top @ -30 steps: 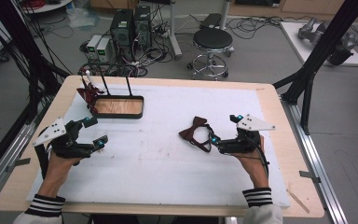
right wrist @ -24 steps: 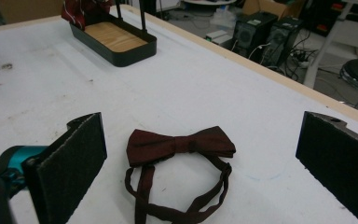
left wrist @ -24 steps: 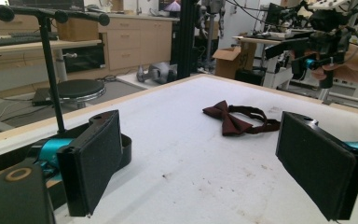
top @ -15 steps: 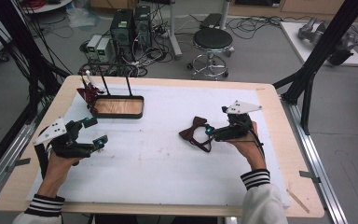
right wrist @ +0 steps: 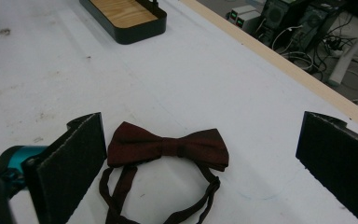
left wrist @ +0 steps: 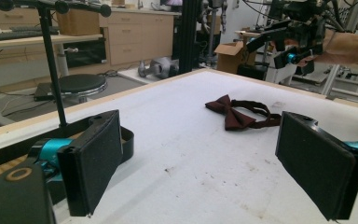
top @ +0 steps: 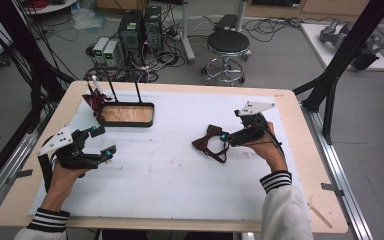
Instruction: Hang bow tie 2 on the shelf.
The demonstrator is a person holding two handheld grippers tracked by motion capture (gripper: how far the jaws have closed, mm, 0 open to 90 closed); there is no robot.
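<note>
The right claw (top: 223,137) has lifted off the bow tie (top: 209,143) — jaws spread, tie lying free on the tabletop (top: 180,165) at its nine o'clock; left claw (top: 103,141) waits spread — released, or regrasping.

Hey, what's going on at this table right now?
A person holds a two-jaw gripper in each hand. The right gripper hangs open just above a dark red bow tie with a strap lying flat on the white table cover, not gripping it. The left gripper waits open near a black-rimmed wooden tray stand, where another dark red bow tie hangs.
</note>
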